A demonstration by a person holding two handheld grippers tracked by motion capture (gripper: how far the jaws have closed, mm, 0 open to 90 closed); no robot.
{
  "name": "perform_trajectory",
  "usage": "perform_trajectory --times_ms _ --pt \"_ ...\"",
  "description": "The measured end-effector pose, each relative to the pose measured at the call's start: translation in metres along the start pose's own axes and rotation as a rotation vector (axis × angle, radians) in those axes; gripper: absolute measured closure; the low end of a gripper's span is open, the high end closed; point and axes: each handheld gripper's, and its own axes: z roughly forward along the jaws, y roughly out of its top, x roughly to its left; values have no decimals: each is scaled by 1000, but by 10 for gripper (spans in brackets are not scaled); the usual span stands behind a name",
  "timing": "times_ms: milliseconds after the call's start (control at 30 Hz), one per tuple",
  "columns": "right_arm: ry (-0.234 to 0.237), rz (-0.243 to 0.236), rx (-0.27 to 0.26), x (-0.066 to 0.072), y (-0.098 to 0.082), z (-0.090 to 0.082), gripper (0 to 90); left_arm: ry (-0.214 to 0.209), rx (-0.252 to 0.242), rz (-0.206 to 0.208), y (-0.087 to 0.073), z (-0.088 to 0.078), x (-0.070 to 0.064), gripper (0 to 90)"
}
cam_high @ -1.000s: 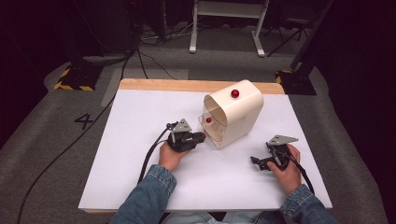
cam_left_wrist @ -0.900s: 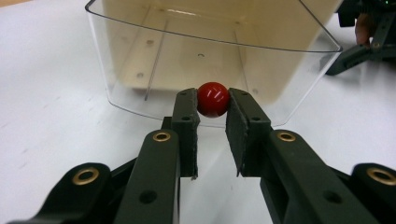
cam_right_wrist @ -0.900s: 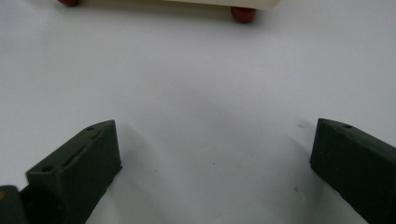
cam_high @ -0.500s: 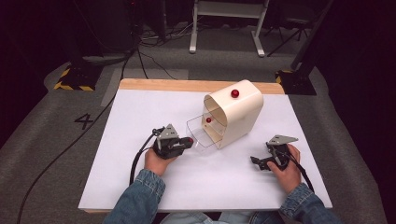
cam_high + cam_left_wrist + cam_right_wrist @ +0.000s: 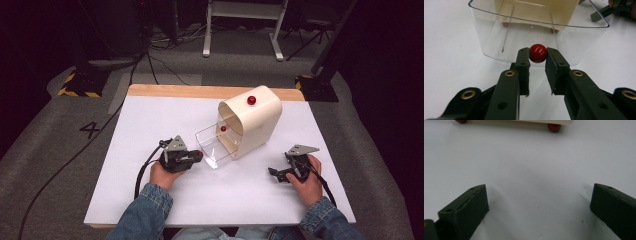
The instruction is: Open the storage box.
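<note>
We hold the red knob (image 5: 538, 53) in our left gripper (image 5: 538, 65); the clear drawer (image 5: 216, 146) is out. Our right gripper (image 5: 537, 210) rests open.

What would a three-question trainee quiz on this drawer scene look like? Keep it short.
1. True or false: the left tool grips the red knob of the clear drawer.
2. The drawer is: A) fully shut B) pulled out of the cream cabinet C) off the table.
3. What do the open jaws of the right tool hold?

Key: 1 true; 2 B; 3 nothing, they are over the bare white table.
</note>
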Motion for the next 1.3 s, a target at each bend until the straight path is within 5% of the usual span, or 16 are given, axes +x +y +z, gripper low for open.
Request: perform_trajectory --times_ms 67,333,600,900,1300 --pt "0 0 0 0 0 0 15 7 2 -12 1 -1 -1 592" --pt "0 0 0 0 0 0 15 25 -9 17 6 -12 -4 487" --pt "-1 -1 -1 0 0 0 15 38 -110 0 22 -27 -5 489" --pt "-1 -1 -1 0 0 0 15 19 -152 -10 49 -32 -5 500" --pt "-2 -1 -1 0 0 0 15 -20 -180 12 79 -11 -8 500"
